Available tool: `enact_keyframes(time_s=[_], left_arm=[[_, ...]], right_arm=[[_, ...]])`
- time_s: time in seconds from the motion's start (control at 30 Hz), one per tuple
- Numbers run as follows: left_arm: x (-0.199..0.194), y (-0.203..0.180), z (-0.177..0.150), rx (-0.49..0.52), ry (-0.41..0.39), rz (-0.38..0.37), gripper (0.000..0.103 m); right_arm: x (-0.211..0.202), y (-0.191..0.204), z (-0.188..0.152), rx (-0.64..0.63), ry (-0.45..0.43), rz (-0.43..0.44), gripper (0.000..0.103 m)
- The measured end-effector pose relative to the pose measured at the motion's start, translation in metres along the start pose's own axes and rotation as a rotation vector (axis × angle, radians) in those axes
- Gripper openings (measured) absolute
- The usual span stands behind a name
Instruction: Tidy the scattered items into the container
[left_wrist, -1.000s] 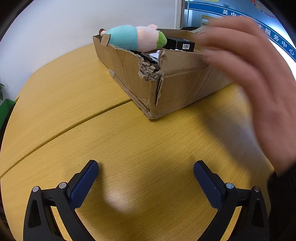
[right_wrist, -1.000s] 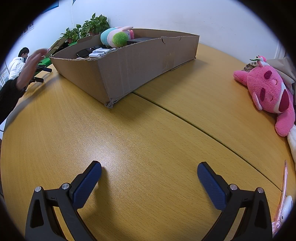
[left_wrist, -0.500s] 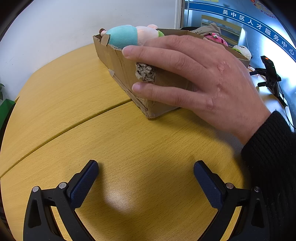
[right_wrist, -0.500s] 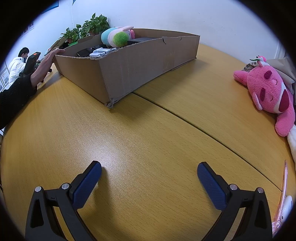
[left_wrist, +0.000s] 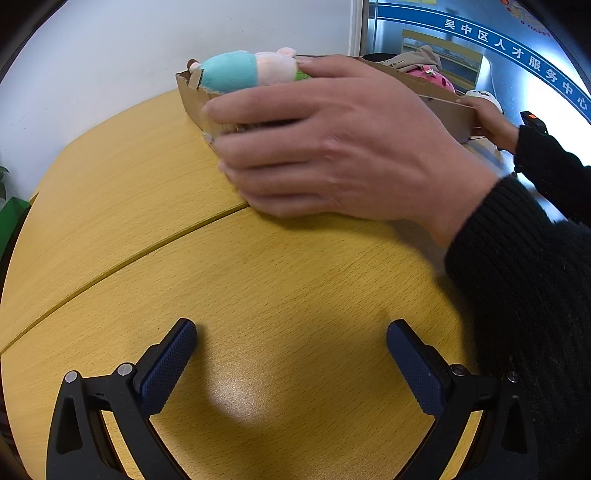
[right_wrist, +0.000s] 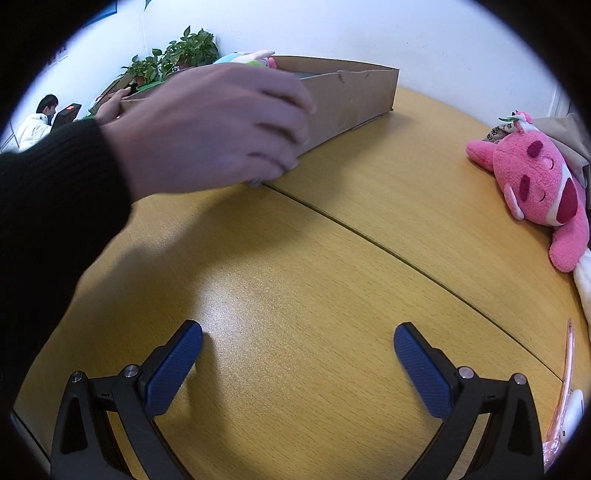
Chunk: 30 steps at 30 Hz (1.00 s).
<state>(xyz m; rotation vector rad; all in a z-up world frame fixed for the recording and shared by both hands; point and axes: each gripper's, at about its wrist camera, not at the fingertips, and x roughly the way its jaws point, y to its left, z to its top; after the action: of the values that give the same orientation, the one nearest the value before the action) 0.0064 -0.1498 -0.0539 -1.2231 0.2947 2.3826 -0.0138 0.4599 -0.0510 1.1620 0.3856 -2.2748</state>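
A cardboard box (left_wrist: 192, 98) stands on the yellow wooden table (left_wrist: 295, 295); it also shows in the right wrist view (right_wrist: 354, 96). A teal, pink and green plush (left_wrist: 243, 70) lies in it. Two bare hands grip the box: one (left_wrist: 332, 147) on its near corner, another (left_wrist: 487, 118) on its far end. My left gripper (left_wrist: 291, 350) is open and empty, low over the table. My right gripper (right_wrist: 297, 350) is open and empty too. A pink plush (right_wrist: 535, 181) lies on the table at the right.
A pink and white item (right_wrist: 565, 406) lies at the table's right edge. Potted plants (right_wrist: 177, 55) stand behind the box. A person in white (right_wrist: 37, 122) sits far left. A seam (right_wrist: 388, 251) runs across the table.
A hand came in and took hold of the box's near corner. A second hand now grips the box's other end. Both grippers stayed still and open.
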Motion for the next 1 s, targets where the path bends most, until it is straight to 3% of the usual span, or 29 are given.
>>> enact_keyframes(time_s=[1.0], left_arm=[[0.0015, -0.0005, 0.0107, -0.001, -0.002, 0.003, 0.103]], right_arm=[[-0.0043, 0.0025, 0.0006, 0.003, -0.001, 0.0, 0.103]])
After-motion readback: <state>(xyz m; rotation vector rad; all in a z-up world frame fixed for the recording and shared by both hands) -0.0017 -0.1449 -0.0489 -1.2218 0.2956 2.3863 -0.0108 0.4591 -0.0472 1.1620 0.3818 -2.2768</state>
